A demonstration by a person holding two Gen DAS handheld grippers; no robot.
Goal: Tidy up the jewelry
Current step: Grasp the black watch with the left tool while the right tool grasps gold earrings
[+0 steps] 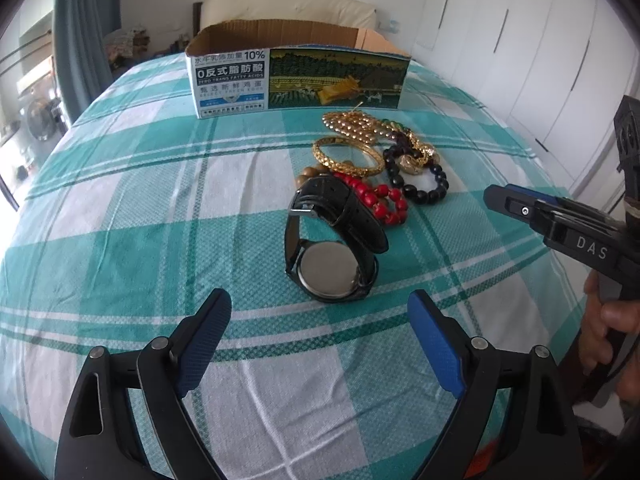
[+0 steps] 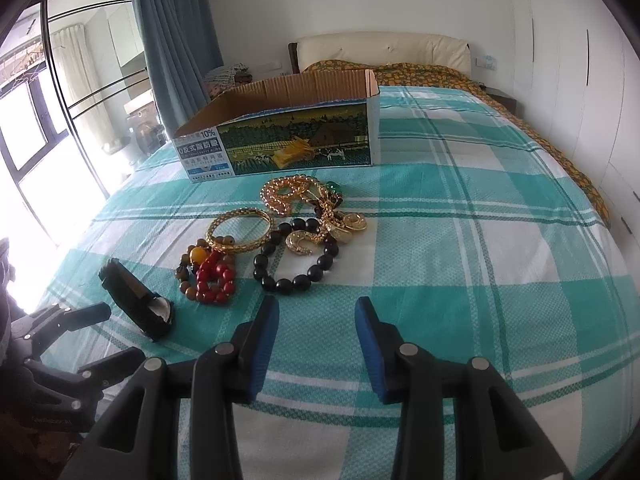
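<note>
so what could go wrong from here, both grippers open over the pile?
1. The watch lies nearest the left gripper with its strap looped up; a pinch on the strap alone may let the case swing or slip.
2. The red beads, brown beads and gold bangle overlap, so lifting one could drag the others.
3. The gold chains are tangled with the black beads and could snag on the box rim.
</note>
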